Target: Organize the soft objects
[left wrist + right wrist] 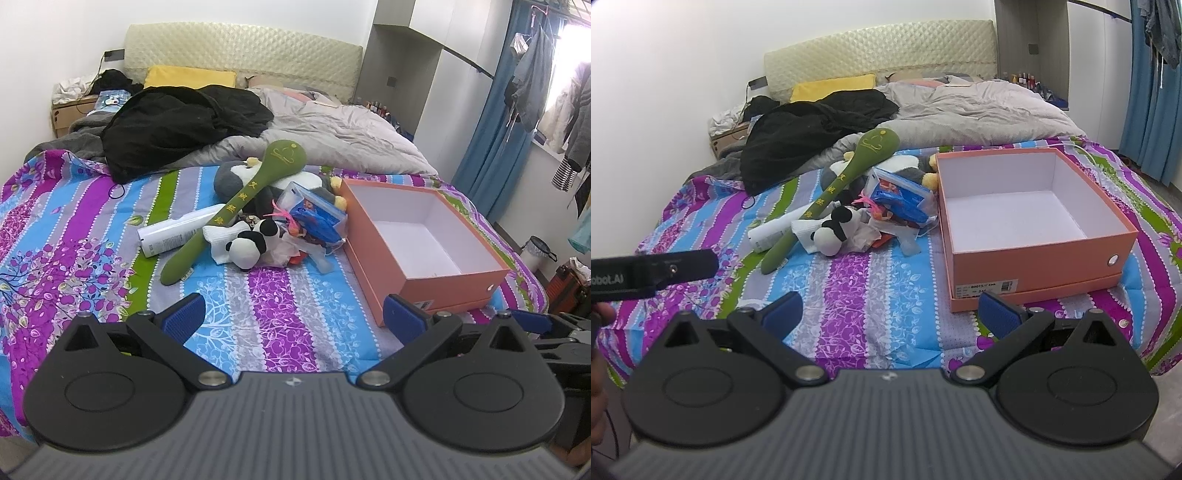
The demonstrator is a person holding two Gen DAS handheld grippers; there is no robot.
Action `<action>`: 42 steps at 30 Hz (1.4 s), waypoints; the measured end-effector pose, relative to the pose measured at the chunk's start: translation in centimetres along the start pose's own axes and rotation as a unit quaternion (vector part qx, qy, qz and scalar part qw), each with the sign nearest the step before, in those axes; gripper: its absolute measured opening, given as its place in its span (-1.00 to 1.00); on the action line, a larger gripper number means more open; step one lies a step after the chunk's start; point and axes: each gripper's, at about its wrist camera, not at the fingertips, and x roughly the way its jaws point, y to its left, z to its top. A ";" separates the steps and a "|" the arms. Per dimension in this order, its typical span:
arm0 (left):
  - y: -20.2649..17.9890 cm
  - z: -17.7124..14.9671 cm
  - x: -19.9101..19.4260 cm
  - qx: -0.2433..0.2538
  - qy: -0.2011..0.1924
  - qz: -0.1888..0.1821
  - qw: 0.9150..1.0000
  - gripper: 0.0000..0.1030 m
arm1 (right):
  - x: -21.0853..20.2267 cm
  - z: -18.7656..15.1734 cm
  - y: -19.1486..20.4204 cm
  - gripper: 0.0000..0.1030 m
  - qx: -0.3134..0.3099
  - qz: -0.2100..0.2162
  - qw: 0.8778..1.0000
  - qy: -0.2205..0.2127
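Observation:
A pile of soft things lies mid-bed: a long green plush spoon [236, 206] [831, 192], a small panda plush [251, 245] [834, 230], a grey-white penguin plush [236, 177] behind, and a blue plastic packet [317, 218] [897, 199]. An open, empty orange box [424, 236] [1027, 218] sits right of the pile. My left gripper [293, 314] is open and empty above the sheet, in front of the pile. My right gripper [890, 314] is open and empty, near the box's front corner.
A white bottle [173, 232] [768, 230] lies left of the pile on the striped floral sheet [74, 236]. Black clothing [177, 125] and a grey duvet [340, 136] cover the far half of the bed. Blue curtains [498, 122] and hanging clothes are at right.

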 end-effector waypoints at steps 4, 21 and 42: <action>0.1 -0.1 0.4 -0.002 0.008 -0.004 1.000 1.00 | 0.5 -0.2 -0.1 1.00 0.005 -0.001 1.000 0.009; 0.0 -0.6 3.0 -0.011 0.034 -0.020 0.999 1.00 | 1.2 -0.4 -0.5 1.00 0.003 -0.010 1.000 0.020; 1.9 -0.7 8.8 -0.004 0.057 0.030 0.998 1.00 | 6.9 -0.2 0.1 0.45 -0.004 0.024 0.999 0.036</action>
